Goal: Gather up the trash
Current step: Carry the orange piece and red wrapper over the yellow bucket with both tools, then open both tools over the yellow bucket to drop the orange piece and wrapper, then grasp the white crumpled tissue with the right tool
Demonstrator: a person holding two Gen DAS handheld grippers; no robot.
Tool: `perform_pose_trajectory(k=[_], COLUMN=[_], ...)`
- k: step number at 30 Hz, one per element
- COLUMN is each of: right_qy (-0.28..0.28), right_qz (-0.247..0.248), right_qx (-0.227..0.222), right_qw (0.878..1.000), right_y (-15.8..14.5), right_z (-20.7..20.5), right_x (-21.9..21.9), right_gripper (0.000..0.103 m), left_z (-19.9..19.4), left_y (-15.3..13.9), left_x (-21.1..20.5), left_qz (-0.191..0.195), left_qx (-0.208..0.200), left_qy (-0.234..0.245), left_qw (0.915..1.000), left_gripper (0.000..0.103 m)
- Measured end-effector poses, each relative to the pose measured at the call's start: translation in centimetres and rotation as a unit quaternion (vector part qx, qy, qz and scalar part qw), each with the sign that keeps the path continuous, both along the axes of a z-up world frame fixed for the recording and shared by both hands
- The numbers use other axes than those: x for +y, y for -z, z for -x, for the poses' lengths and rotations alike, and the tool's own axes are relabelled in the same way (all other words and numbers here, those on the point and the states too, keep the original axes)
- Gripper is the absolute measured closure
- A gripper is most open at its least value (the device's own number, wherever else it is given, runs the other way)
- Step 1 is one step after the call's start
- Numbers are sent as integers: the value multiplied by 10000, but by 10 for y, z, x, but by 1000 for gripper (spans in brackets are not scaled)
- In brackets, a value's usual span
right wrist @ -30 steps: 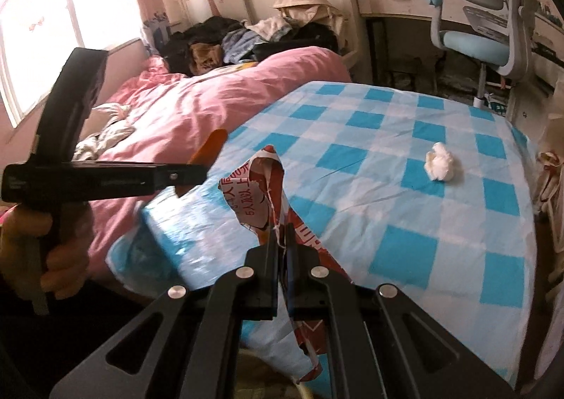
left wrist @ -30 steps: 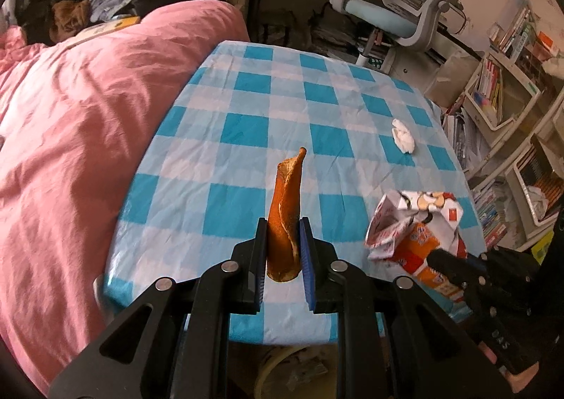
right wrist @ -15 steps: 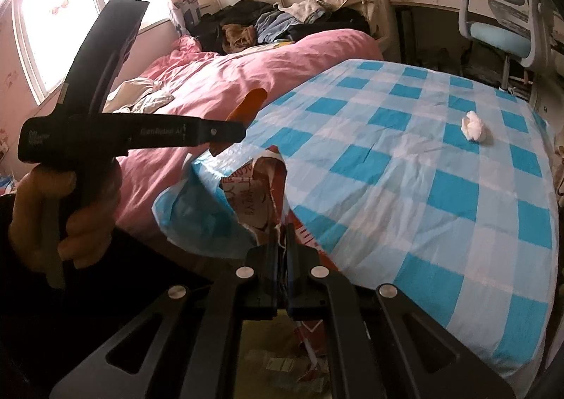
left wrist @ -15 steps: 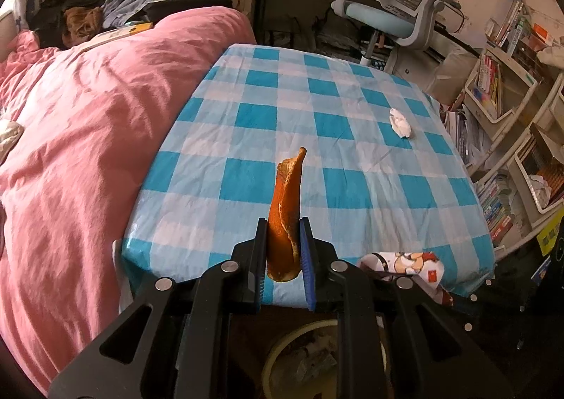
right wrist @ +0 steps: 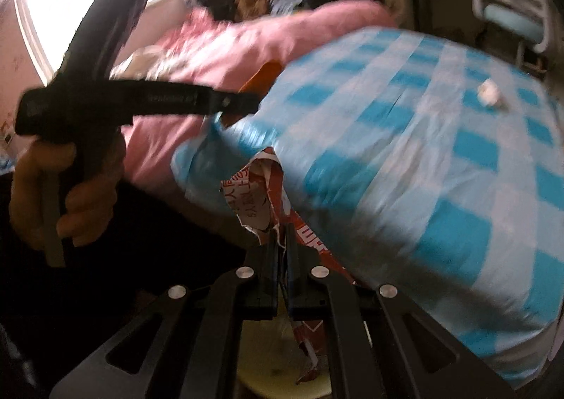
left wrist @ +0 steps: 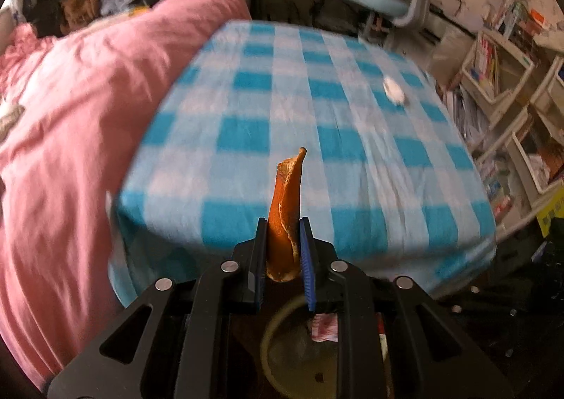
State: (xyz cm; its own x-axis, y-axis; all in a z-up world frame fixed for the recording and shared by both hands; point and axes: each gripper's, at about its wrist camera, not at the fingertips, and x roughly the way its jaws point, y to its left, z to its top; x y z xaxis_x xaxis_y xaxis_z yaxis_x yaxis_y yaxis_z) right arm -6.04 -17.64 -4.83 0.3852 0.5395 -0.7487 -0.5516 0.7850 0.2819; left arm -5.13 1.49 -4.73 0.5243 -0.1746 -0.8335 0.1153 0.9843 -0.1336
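Now, left gripper [left wrist: 283, 254]: clamped on an upright orange peel [left wrist: 284, 212], off the counter's near edge.
Right gripper [right wrist: 281, 265]: pinched tight on a torn red-and-white wrapper [right wrist: 261, 194], below that edge.
Bin [left wrist: 282, 360]: pale rim under both grippers, open room above.
Counter [left wrist: 317, 138]: checked cloth; white crumpled tissue [left wrist: 394, 90] near far right edge.
Bed [left wrist: 70, 116]: pink, just beside counter's left edge.

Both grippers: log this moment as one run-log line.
left gripper: shut on orange peel | right gripper: shut on torn wrapper | bin: below both | tissue ball: on table
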Motion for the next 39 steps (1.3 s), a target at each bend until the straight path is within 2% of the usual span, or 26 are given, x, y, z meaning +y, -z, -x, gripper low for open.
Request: perform_pose_trajectory(k=[2,4,8,9,11,13,17,19,22,27,33,34,35,39], right_qy=[-152,-82,511,769,1115,1462,1847,1936,2125,2523,2551,2543,2535,2445], right_qz=[341,619,763,735,670,645,681,783,871,1055,1358,1421,1420,1350], right_qx=[253,209,-7,-114,-244,-454,-846,-983,-1030,-868,-481,-397,-346,-334], right_qw=[9990,9978,9958,9943,9912,9861,9768,9730,9678,9580,9561,9558,9562,9596], right_y=[11,14,7,2,-4,-15,-32,-36,-40,-30,-8,-2,1,4], right_z=[8,12,11,8,3,-7,-45,-61,-100,-174,-227,-232,-235,-230], right_x=[6,6,-13,-22,-36,-49,-67,-70,-76,-93,-99,-101,-102,-106], right_gripper=[96,89,56,54,53,50,49,49,49,49,50,52,60,82], left_z=[12,28,54,60,67,66,45,21,-17,-63,-82,-82,-83,-83], left_y=[12,26,53,60,66,56,22,0,-23,-45,-41,-42,-41,-40], left_x=[-4,-7,-14,-17,-21,-24,-32,-34,-36,-37,-34,-34,-33,-28], left_qz=[66,140,258,269,244,-44,-418,-510,-592,-748,-606,-645,-657,-573], left_qx=[261,539,1127,1288,1448,1107,290,-167,-500,-837,-686,-708,-730,-758], left_qy=[76,138,245,303,414,340,229,116,-69,-210,-320,-317,-327,-428], left_qw=[9996,9984,9930,9908,9883,9933,9984,9985,9970,9935,9953,9949,9946,9946], left_gripper=[86,86,86,85,78,60,47,33,27,15,15,15,15,12])
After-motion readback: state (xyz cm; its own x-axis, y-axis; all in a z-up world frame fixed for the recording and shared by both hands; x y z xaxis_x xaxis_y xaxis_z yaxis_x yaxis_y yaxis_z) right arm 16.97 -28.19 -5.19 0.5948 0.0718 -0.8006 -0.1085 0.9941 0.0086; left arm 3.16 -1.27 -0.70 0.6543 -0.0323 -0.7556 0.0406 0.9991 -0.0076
